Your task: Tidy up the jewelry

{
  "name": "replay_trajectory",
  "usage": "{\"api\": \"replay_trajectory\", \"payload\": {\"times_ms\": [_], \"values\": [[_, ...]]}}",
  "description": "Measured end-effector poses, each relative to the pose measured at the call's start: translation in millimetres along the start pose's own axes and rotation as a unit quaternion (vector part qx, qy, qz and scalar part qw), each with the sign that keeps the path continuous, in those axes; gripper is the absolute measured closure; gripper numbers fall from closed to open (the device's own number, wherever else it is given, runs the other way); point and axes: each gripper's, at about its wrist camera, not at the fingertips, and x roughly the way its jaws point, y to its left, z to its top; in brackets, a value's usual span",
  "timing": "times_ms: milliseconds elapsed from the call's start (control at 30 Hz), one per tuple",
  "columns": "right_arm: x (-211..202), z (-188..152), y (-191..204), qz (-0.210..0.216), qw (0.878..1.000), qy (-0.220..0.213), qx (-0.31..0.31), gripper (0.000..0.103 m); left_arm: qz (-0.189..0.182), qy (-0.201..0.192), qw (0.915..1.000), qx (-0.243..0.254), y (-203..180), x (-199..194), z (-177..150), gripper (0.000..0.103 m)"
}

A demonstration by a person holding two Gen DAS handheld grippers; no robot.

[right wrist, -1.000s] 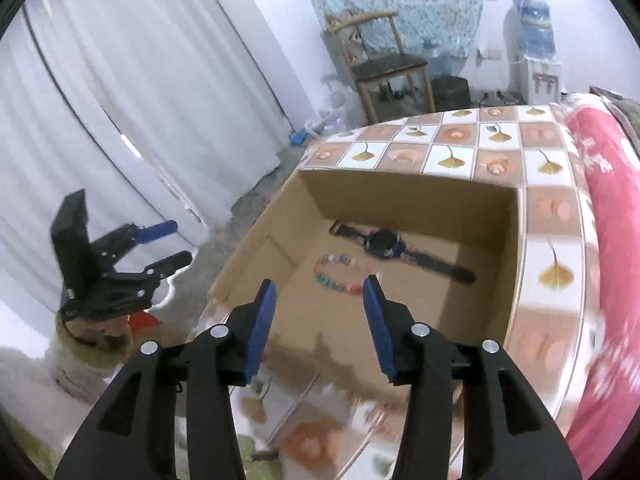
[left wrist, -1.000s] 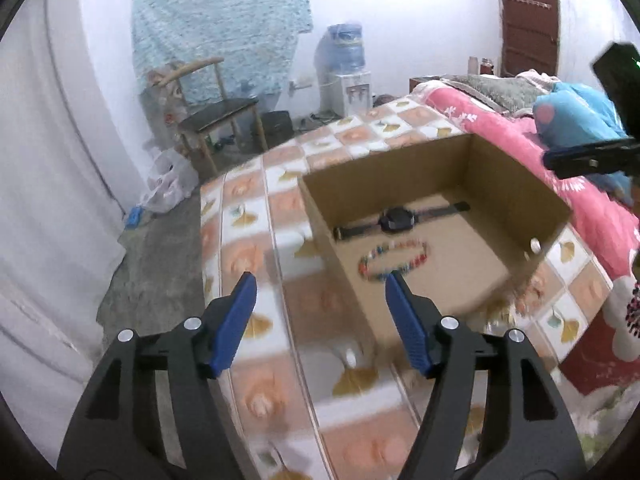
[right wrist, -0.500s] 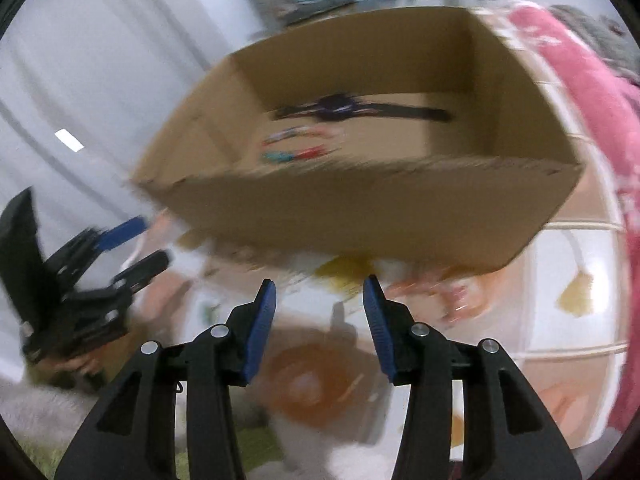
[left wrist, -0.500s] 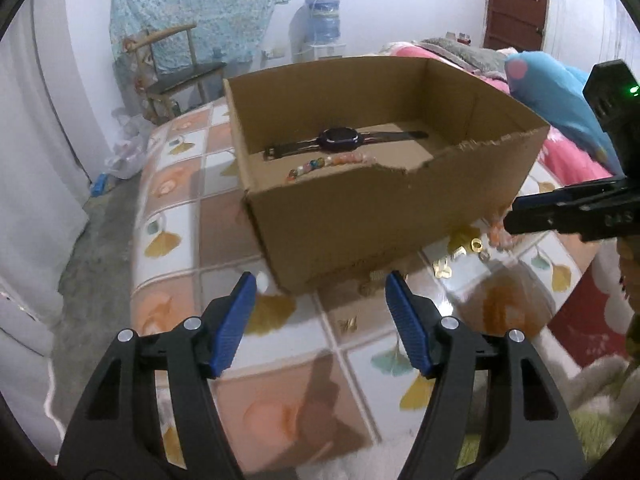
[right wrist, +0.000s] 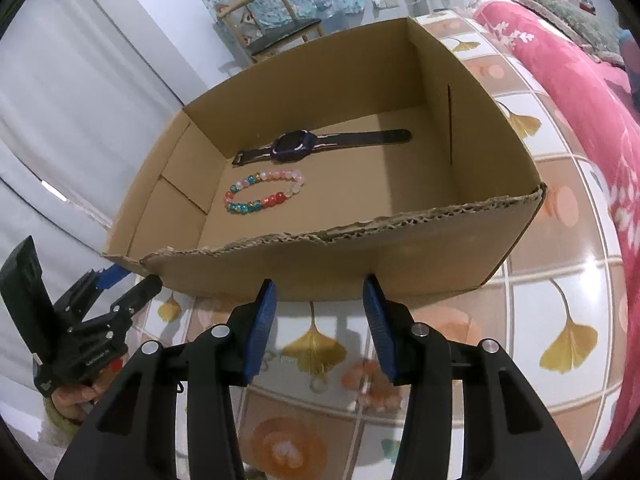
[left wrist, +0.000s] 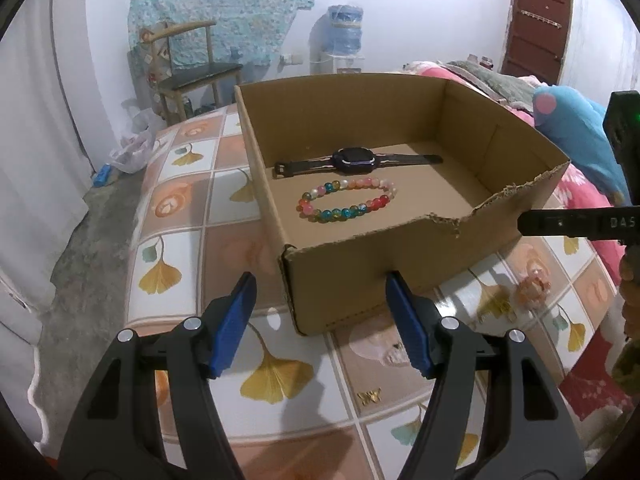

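Note:
An open cardboard box [left wrist: 400,268] stands on the tiled-pattern cloth. Inside lie a dark watch [left wrist: 354,159] and a multicoloured bead bracelet [left wrist: 347,199]; the right wrist view shows the same watch [right wrist: 296,145] and bracelet [right wrist: 264,192]. My left gripper [left wrist: 320,278] is open and empty before the box's near corner. My right gripper [right wrist: 320,282] is open and empty in front of the box's torn wall [right wrist: 400,256]. A peach bead bracelet [right wrist: 372,384] lies on the cloth just below its fingers, also visible as the peach bracelet [left wrist: 532,288].
A small gold butterfly piece [left wrist: 370,397] lies on the cloth near the left gripper. A pink blanket [right wrist: 580,92] covers the bed to the right. A wooden chair [left wrist: 192,68] and a water dispenser [left wrist: 344,40] stand by the far wall. The left gripper [right wrist: 132,278] shows at the box's left corner.
Both grippers have come down from above the box to just over the cloth in front of it. The right one has rolled. Neither pair of jaws has changed its gap.

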Motion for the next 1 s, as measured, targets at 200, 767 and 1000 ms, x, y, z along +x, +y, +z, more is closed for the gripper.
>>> {"api": "replay_trajectory", "payload": {"times_ms": [200,767,1000], "values": [[-38.6,-47.0,25.6,-0.002,0.995,0.001,-0.101,0.038,-0.019,0.021,0.9996,0.005,-5.8,-19.7,-21.9,0.035],[1.8,-123.0,34.3,-0.092,0.985,0.083,-0.122,0.012,0.025,0.12,0.9923,-0.018,-11.7,0.2,-83.2,0.008],[1.9,-121.5,30.5,-0.094,0.987,0.073,-0.108,0.007,0.028,0.127,0.9913,-0.02,-10.1,1.1,-80.5,0.008]]}}
